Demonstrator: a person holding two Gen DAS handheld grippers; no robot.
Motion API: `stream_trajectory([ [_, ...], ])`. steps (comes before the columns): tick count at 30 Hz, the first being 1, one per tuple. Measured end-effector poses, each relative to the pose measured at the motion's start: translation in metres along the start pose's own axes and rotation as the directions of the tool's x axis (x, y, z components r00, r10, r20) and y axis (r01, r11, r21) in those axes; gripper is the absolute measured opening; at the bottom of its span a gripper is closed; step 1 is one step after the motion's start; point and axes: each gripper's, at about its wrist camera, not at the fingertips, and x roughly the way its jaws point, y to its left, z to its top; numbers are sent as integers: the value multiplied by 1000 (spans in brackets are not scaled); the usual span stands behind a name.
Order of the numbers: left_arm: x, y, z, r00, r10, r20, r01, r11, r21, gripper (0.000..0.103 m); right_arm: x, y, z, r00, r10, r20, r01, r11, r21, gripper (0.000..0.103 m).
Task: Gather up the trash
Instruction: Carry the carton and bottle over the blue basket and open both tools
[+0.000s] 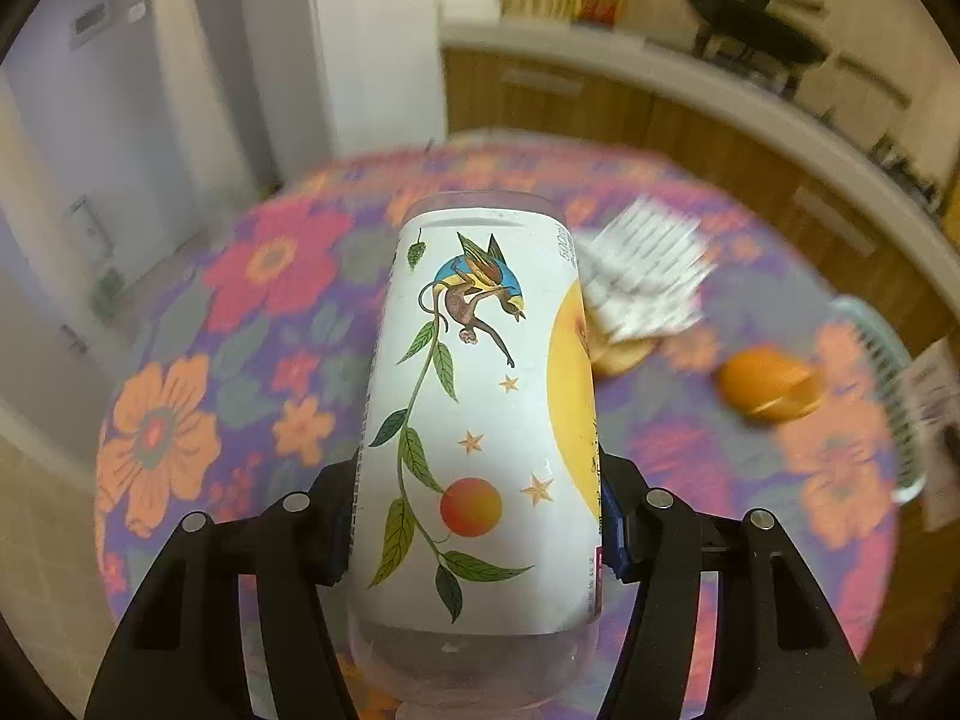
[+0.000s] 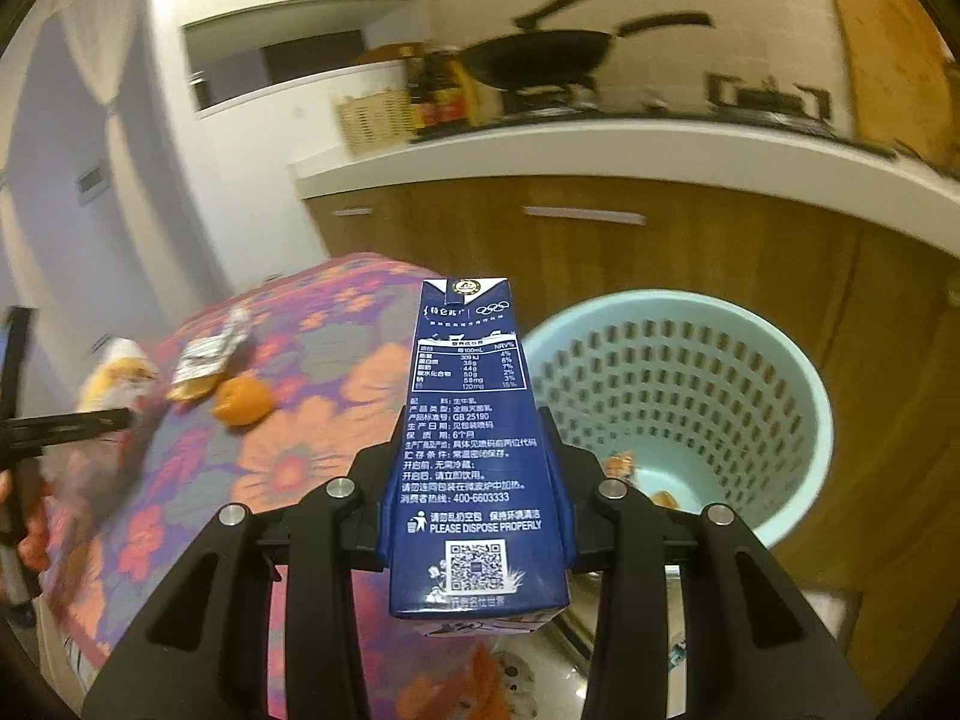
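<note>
A blue milk carton (image 2: 477, 438) is held tight between the two black fingers of the right gripper (image 2: 477, 516), which are closed against its sides. The carton is held up in the air, just in front of a light green basket (image 2: 804, 396) with many small holes in its wall. Small bits of orange stuff can be seen at the bottom of the basket. A plastic bottle (image 1: 480, 408) with a white label is held by the left gripper (image 1: 477, 531), whose fingers are pressed against both of its sides. A monkey, a bird, leaves, stars and a round fruit are drawn on the label. The bottle is held above a table covered with a flowered cloth (image 1: 198, 360) in purple, pink and orange. On the cloth, a crumpled silver wrapper (image 1: 645, 267) is seen past the bottle, with a piece of peel (image 1: 621, 354) touching its near edge. An orange (image 1: 771, 384) is lying near them, closer to the basket. Behind the table, brown cupboards (image 2: 600, 240) are seen under a white counter (image 2: 600, 150). A black pan (image 2: 540, 60) is set on the counter, but it is blurred.
</note>
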Motion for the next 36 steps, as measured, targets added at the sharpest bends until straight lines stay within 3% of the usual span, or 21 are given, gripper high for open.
stream_trajectory([
  [4,-25,-19,14,993,-90,76,90,996,10,58,12,-37,5,998,-69,2,69,995,71,35],
  [8,-41,-46,36,962,-252,106,251,968,21,58,21,-66,10,992,-123,4,121,984,132,35],
  [13,-37,-108,58,938,-336,85,328,940,96,58,33,-100,7,981,-193,-8,192,968,159,35],
  [18,-15,-198,68,897,-439,50,423,886,188,58,46,-139,10,975,-214,-53,221,955,198,35],
  [22,19,-267,67,865,-501,-34,496,840,219,58,53,-160,13,975,-206,-78,219,945,243,36],
  [25,46,-317,59,853,-512,-105,520,813,263,58,61,-171,16,978,-185,-100,206,938,277,36],
  [28,71,-344,53,849,-503,-161,528,804,273,58,66,-175,18,980,-161,-115,188,936,296,49],
  [36,118,-369,44,855,-463,-235,515,814,268,59,50,-183,14,985,-145,-95,169,927,335,49],
])
